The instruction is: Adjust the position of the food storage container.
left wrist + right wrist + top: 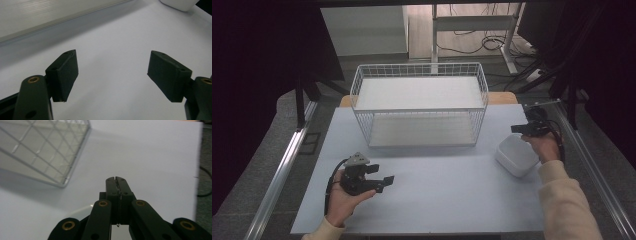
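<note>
Your table [437, 200] is a broad, flat rectangle with a smooth, matte, pale bluish-white top, edged left and right by grey metal rails. At its far middle stands the largest thing on it, a white wire basket [419, 102]: a boxy two-tier rack of thin gridded wire with two flat pale shelves, one above the other. In your right gripper view its mesh corner sits at the upper left, casting a soft shadow on the tabletop. Next in size is a white bowl [515, 155], squarish with rounded corners and smooth glossy walls, resting on the table near the right edge, just right of the basket's front corner and close below your right hand. Your left gripper [381, 181] is matte black with blocky, finely ribbed pads; it lies low over the near left of the table, its jaws spread wide with bare tabletop between them. Your right gripper [518, 128], the same black make, hovers above the bowl's far rim with its jaws pressed together and nothing between them.
</note>
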`<state>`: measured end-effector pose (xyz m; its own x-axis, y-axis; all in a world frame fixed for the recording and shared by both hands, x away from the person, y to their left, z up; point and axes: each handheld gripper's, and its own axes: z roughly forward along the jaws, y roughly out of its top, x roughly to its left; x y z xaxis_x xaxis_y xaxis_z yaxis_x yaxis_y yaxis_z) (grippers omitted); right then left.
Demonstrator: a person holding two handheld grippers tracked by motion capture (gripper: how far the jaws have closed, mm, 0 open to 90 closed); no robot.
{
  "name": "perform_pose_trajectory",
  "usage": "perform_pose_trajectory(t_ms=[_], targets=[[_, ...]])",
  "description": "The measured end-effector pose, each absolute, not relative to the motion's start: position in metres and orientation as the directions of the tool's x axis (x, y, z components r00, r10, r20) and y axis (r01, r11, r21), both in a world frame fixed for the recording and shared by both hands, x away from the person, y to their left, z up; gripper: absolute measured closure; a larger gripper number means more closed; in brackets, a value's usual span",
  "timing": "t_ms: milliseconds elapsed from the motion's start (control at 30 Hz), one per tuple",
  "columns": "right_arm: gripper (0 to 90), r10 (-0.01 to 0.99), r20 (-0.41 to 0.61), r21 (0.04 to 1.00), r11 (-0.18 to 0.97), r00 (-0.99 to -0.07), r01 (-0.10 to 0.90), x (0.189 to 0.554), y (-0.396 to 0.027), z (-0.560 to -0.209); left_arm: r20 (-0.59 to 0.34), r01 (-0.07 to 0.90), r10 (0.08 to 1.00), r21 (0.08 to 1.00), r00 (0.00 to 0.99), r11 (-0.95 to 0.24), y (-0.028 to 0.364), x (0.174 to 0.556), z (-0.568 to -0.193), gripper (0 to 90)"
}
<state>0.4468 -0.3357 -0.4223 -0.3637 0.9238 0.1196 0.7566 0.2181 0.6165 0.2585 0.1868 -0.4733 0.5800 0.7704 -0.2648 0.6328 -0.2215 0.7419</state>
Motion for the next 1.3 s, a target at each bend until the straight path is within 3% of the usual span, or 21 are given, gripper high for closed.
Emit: perform_pose_trajectory(t_ms=[233, 633, 867, 1300], targets=[[89.6, 0.949, 0.078, 0.606, 0.199, -0.306, 0.77, 0.446, -0.373, -0.422, -0.261, 0.633, 0.773, 0.741, 0.579, -0.224, 0.187, 0.259, -0.473, 24.0], [89.7, 0.95, 0.031, 0.512, 0.252, -0.31, 0.821, 0.444, -0.397, -0.458, -0.258, 0.632, 0.776, 0.742, 0.576, -0.223, 0.188, 0.259, -0.472, 23.9], [89.8, 0.93, 0.007, 0.49, 0.317, -0.367, 0.812, 0.434, -0.391, -0.457, -0.259, 0.631, 0.777, 0.745, 0.574, -0.218, 0.189, 0.259, -0.471, 23.9], [89.7, 0.878, 0.057, 0.462, 0.398, -0.475, 0.792, 0.398, -0.358, -0.463, -0.261, 0.626, 0.773, 0.75, 0.579, -0.215, 0.187, 0.257, -0.468, 24.0]])
